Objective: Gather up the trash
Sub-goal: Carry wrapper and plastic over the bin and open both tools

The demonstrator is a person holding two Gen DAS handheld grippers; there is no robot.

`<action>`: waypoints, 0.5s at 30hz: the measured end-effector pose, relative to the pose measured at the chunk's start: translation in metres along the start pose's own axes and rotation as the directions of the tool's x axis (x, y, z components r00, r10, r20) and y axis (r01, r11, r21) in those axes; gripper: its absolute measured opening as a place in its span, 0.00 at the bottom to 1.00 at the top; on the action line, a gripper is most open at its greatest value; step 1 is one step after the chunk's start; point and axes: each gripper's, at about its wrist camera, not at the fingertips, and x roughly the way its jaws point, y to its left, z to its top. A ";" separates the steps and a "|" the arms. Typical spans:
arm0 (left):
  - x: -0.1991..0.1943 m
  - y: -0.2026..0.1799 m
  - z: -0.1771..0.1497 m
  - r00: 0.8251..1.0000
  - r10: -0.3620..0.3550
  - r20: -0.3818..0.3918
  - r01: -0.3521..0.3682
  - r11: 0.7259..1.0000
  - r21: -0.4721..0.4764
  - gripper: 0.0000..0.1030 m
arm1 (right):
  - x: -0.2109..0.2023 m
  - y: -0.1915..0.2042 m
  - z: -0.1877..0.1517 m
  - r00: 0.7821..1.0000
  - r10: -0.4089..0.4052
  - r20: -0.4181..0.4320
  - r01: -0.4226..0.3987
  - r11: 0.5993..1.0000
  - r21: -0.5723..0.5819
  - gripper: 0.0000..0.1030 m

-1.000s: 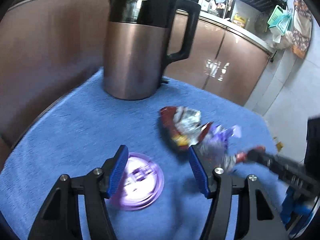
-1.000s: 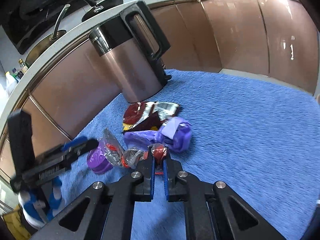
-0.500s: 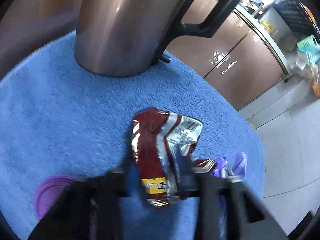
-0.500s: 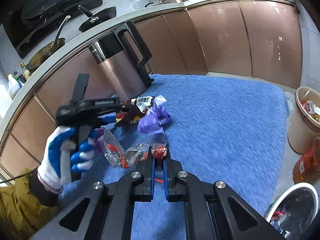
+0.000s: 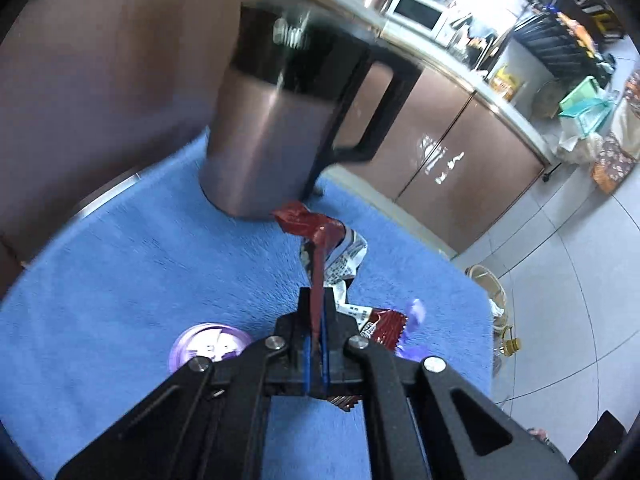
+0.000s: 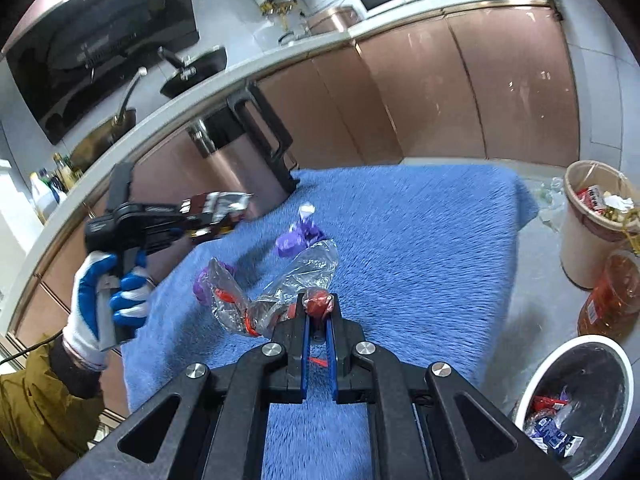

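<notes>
My left gripper (image 5: 316, 312) is shut on a red and silver snack wrapper (image 5: 320, 236) and holds it above the blue cloth (image 5: 120, 272); the wrapper also shows in the right wrist view (image 6: 218, 210). My right gripper (image 6: 318, 312) is shut on a clear plastic wrapper with red print (image 6: 276, 296), lifted over the cloth (image 6: 420, 248). A crumpled purple wrapper (image 6: 296, 238) lies on the cloth. A purple lid (image 5: 208, 346) lies under my left gripper, partly hidden.
A copper kettle with a black handle (image 5: 280, 132) stands at the back of the cloth. On the floor at right are a white bin with trash (image 6: 576, 404), a tan bin (image 6: 592, 224) and an orange bottle (image 6: 612, 300). Brown cabinets (image 6: 460, 88) stand behind.
My left gripper closed on the red snack wrapper and lifted it off the cloth. My right gripper rose and pulled back toward the bins, still holding the clear plastic wrapper.
</notes>
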 end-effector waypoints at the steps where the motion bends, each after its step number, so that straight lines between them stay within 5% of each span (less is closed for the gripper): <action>1: -0.015 -0.003 0.000 1.000 0.002 0.018 -0.002 1.000 0.008 0.03 | -0.008 -0.002 0.000 1.000 -0.004 0.014 0.004 1.000 0.004 0.07; 8: -0.075 -0.051 -0.005 0.997 -0.041 0.070 0.036 0.996 0.078 0.03 | -0.081 -0.035 -0.009 0.987 -0.114 0.114 0.105 0.991 0.079 0.07; 15: -0.058 -0.154 -0.042 0.985 -0.171 -0.028 0.173 0.960 0.219 0.03 | -0.139 -0.086 -0.026 0.935 -0.324 0.144 0.297 0.938 0.182 0.07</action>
